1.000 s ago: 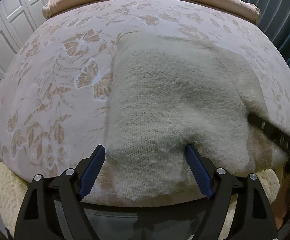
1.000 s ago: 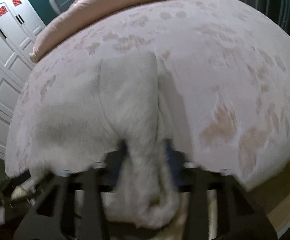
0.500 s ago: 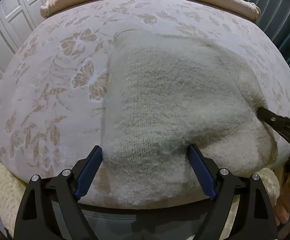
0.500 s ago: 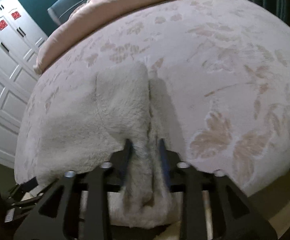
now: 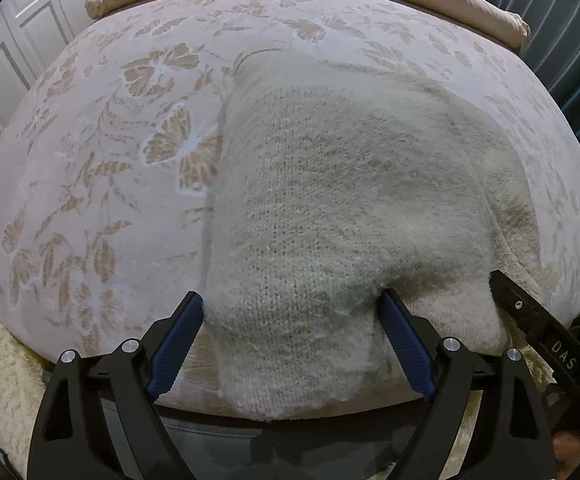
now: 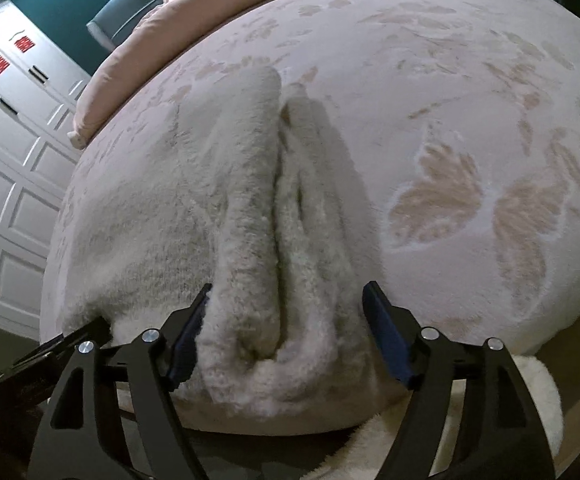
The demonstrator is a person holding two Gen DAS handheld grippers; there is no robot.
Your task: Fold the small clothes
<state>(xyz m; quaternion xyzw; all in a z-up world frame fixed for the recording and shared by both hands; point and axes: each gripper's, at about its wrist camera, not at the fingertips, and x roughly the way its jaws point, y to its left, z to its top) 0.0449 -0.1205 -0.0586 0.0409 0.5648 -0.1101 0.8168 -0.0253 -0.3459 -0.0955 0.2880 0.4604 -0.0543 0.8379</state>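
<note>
Right wrist alone shows sweater's (image 6: pixel 258 240) folded edge between opening tool (image 6: pixel 286 300).

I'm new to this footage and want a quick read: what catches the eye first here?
A fluffy cream knit sweater, folded into a thick pad, lies at the near edge of a bed with a pale butterfly-patterned bedspread. The left claw straddles its near corner, jaws wide. The right claw is opening around the stacked folded edge.

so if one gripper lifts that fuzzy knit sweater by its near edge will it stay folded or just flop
Probably flops: the sweater sags over the bed edge in soft rolls. Its fuzzy knit looks grippy, not slippery. Likely light, though the layers look bulky.
</note>
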